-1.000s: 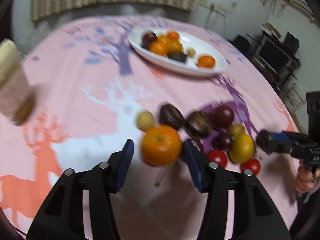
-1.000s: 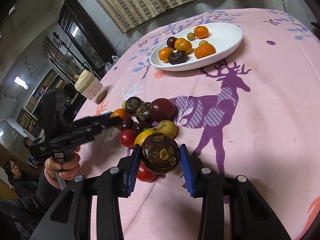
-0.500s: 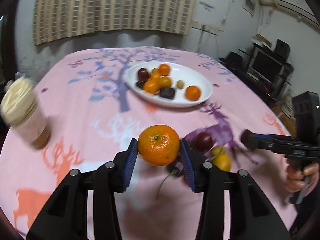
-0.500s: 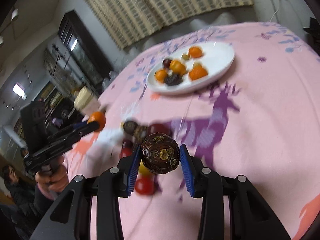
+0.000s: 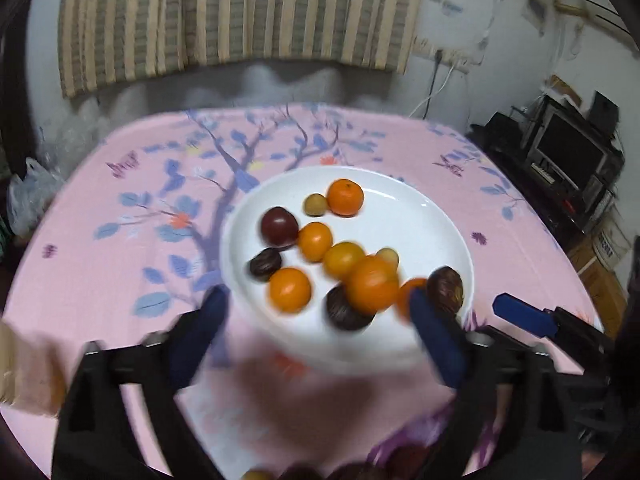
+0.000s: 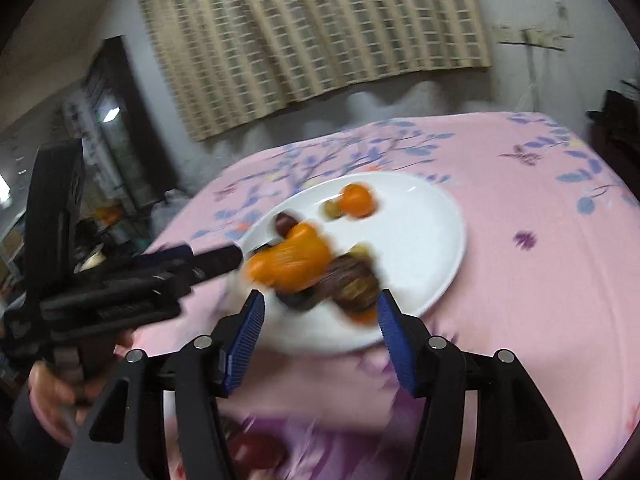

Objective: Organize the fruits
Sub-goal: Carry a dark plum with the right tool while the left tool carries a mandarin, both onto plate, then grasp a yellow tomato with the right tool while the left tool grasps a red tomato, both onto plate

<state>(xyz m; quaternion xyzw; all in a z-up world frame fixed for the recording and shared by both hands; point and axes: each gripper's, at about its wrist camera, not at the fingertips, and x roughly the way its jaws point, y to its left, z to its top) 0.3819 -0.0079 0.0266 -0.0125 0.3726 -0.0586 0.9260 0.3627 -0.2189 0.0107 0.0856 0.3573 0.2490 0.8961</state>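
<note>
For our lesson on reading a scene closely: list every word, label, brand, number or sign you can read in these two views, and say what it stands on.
None can be read.
Cardboard box at the right edge of the left wrist view: dark print, too small and blurred to read.
Pink tablecloth: only tree, leaf and butterfly pictures, no words.
White plate and the fruit on it: no labels or stickers show.

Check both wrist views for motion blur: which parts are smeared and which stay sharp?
Left wrist view: white plate's near rim and the left tool's blue fingers smear; far fruit and tablecloth stay fairly crisp. Right wrist view: the orange fruit streaks badly, while the right tool's fingers are sharp. Fisheye bends the edges of both.
</note>
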